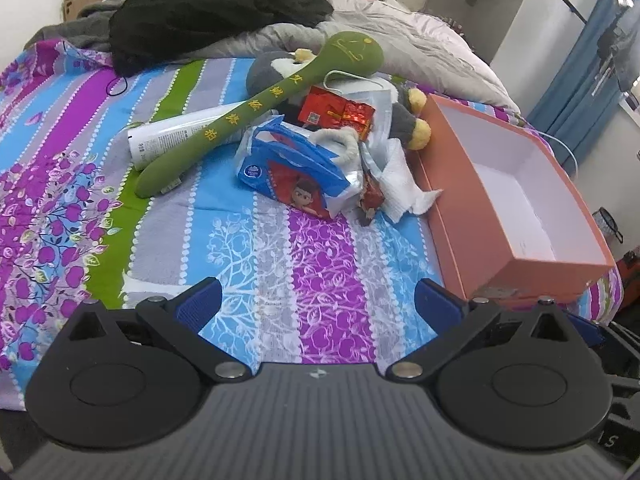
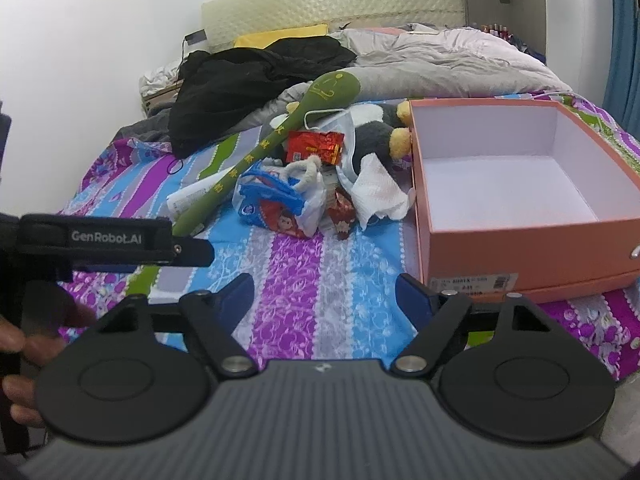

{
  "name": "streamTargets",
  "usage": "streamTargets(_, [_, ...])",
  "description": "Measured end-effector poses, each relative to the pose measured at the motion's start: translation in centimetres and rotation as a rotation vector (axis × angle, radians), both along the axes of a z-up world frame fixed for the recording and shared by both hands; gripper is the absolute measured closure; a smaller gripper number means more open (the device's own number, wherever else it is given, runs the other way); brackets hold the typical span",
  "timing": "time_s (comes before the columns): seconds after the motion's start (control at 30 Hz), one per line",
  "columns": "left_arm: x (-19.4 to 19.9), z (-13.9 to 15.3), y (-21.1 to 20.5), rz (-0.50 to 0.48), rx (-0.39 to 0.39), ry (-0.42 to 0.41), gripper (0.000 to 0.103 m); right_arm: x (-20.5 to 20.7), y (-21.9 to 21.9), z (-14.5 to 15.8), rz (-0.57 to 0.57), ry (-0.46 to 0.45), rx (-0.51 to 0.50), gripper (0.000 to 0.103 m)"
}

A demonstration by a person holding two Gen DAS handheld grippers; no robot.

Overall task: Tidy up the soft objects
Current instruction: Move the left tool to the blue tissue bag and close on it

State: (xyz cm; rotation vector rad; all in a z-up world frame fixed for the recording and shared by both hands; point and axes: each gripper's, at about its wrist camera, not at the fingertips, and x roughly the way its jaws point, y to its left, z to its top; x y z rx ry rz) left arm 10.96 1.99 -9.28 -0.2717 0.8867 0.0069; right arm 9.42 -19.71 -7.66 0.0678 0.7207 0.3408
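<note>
Beside crumpled wrappers (image 1: 296, 168) sits rigid cardboard box (image 1: 472, 208).

A home bedroom is showing here: a bed (image 2: 304, 312) wearing a striped floral sheet, a rumpled grey duvet (image 2: 452, 64) lying toward its head end, a padded cream headboard (image 2: 332, 4) standing against the white wall, blue curtains (image 2: 622, 32) hanging at the right edge.

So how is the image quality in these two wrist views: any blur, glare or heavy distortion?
Left wrist view: fisheye bends the orange box and bed edges; light is even, the pile is sharp, and the open left gripper casts no hard shadow. Right wrist view: same curvature, dark vignetted corners, the person's hand is blurred, and the open right gripper is sharp.
</note>
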Motion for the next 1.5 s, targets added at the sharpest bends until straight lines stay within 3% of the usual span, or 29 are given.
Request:
streamTargets(0.27, [3.5, -0.9, 2.5, 0.077, -0.065, -0.021, 0.006, 4.1, 1.3, 0.2, 0.027, -0.019, 0.120, 0.023])
streamTargets(0.37, [4.9, -1.6, 3.4, 0.085, -0.094, -0.027, 0.010, 6.3, 1.6, 0.1, 0.029, 0.014, 0.199, 0.023])
streamTargets(0.53, [7.2, -3.2, 4.6, 0.085, -0.146, -0.022, 0.020, 9.9, 2.0, -0.9, -0.012, 0.054, 0.247, 0.027])
streamTargets(0.9, [11.7, -7.1, 4.9, 0.028, -0.288, -0.046, 0.039, 16.9, 3.0, -4.1, -0.011, 0.124, 0.285, 0.055])
streamTargets(1.07, [13.4, -8.1, 4.8, 0.030, -0.362, -0.066, 0.041, 19.5, 3.5, -5.0, 0.014, 0.157, 0.293, 0.065])
streamTargets(1.3, [15.3, -9.8, 5.0, 0.064, -0.409, -0.056, 0.041, 23.2, 4.6, -6.5, 0.020, 0.204, 0.295, 0.065])
streamTargets(1.5, [16.6, -11.0, 4.9, 0.078, -0.457, -0.048, 0.049, 25.2, 5.3, -7.9, 0.040, 0.256, 0.280, 0.065])
